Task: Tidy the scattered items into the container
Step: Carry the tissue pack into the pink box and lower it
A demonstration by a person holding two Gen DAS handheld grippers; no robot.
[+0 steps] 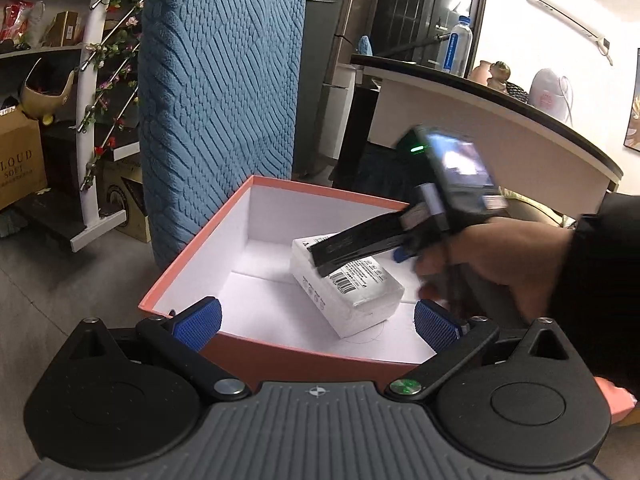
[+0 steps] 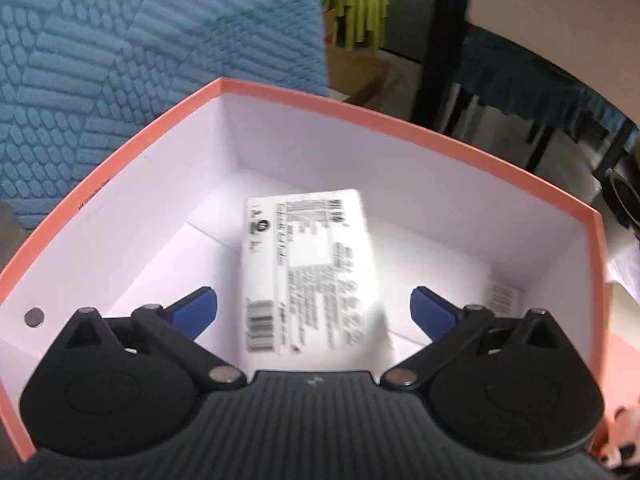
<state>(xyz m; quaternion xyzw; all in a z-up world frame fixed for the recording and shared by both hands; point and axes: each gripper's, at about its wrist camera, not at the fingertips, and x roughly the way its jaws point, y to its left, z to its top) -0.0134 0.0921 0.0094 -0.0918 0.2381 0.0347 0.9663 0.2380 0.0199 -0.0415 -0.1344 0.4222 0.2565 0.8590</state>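
Left gripper (image 1: 316,322): jaws spread wide, nothing between the 2 blue pads (image 1: 199,322). It hovers at the near wall of the orange box (image 1: 276,354), pointing over the rim into the white interior.

Right gripper (image 2: 314,312): jaws spread wide in its own view, holding nothing. It sits above the box interior, with the white packet (image 2: 310,268) lying below and between its fingers. Seen from the left wrist view, the right gripper (image 1: 320,258) is motion-blurred, and its black fingers overlap the top of the packet; whether they touch it cannot be confirmed. A hand (image 1: 500,256) in a dark sleeve (image 1: 600,296) grips its handle.

White packet (image 1: 346,284): lies flat on the floor of the box, printed label and barcode facing up, set at an angle to the walls, near the middle.

Orange box: open-topped, white inside. A blue textured cushion (image 1: 220,92) stands upright just behind its far corner.
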